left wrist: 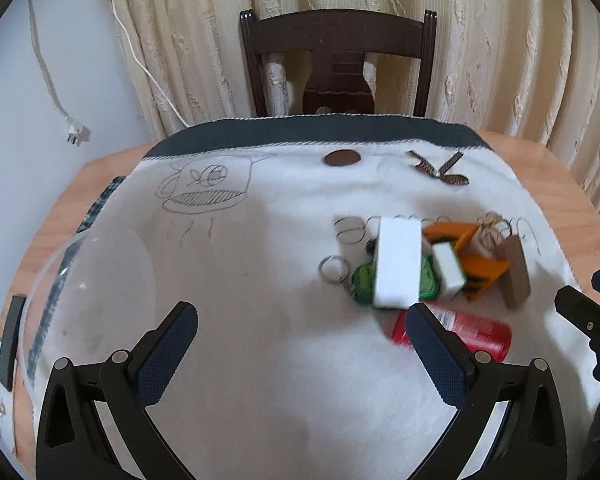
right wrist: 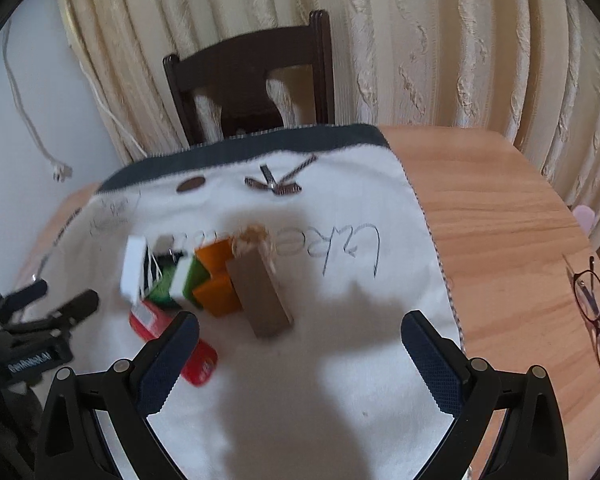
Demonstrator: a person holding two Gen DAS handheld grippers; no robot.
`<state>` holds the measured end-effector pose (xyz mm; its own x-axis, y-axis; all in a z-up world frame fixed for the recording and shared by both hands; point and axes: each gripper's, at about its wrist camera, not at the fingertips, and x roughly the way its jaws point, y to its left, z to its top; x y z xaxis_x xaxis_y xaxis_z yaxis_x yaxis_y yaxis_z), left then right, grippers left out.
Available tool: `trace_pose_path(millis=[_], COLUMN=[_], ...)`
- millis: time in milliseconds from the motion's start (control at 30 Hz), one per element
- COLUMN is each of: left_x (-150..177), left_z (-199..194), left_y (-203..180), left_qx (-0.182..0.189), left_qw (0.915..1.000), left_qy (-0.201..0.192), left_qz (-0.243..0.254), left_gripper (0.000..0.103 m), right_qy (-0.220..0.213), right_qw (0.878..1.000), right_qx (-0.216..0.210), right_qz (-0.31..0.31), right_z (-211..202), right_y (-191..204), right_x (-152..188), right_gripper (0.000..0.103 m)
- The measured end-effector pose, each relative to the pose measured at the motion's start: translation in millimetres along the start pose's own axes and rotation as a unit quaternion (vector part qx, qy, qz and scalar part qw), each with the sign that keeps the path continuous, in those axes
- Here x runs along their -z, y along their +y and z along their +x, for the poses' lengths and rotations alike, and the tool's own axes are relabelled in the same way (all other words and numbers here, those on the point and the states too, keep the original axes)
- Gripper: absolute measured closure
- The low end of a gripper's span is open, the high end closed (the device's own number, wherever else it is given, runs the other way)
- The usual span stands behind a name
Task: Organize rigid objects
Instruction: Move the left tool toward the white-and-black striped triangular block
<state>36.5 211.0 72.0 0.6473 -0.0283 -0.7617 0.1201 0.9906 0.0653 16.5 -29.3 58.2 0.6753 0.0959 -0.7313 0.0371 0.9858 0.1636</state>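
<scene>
A heap of small rigid objects lies on a white cloth: a white box (left wrist: 398, 266), a smaller white block (left wrist: 449, 270), orange pieces (left wrist: 480, 268), a brown block (left wrist: 515, 274), a green item (left wrist: 364, 280) with a key ring (left wrist: 334, 270), and a red can (left wrist: 472, 332). My left gripper (left wrist: 302, 322) hovers open in front of the heap, its right finger over the can. My right gripper (right wrist: 300, 330) is open too, just near of the brown block (right wrist: 262, 292), orange pieces (right wrist: 216, 284), white box (right wrist: 134, 270) and red can (right wrist: 172, 336).
A clear plastic bowl (left wrist: 56, 280) sits at the cloth's left. A dark wooden chair (left wrist: 338, 60) stands beyond the table before curtains. Glasses (right wrist: 594, 316) lie on the bare wooden table (right wrist: 500, 220) at right. The left gripper's body (right wrist: 28, 328) shows in the right wrist view.
</scene>
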Motion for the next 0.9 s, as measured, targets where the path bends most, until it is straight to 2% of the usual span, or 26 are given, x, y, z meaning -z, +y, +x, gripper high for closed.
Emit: trace_pose_path(millis=[333,467,633,900], left_x=[-5.8,-7.4,-13.6,-14.3], left_z=[25.6,32.0,44.0,56.0], left_y=[-23.1,-23.0,-25.4,5.1], left_qx=[0.026,0.027,0.025,0.017], left_qw=[0.9995,0.9996,0.9996,0.9993], left_qy=[-0.003,-0.003,0.003,0.018], left_qz=[0.016,0.013,0.011,-0.029], left_gripper=[0.0,0.0,0.0,0.0], right_qy=[-0.015,-0.011,-0.004,-0.008], right_qw=[0.999,0.998,0.997,0.998], right_qx=[-0.032,-0.038,-0.044,-0.049], right_qz=[0.028,0.057,0.058,0.038], right_z=[13.6,18.8,22.9,20.9], right_y=[-10.6,-24.1,-25.3,-17.9], right_x=[7.6,9.9,13.2,17.1], right_gripper=[0.0,0.0,0.0,0.0])
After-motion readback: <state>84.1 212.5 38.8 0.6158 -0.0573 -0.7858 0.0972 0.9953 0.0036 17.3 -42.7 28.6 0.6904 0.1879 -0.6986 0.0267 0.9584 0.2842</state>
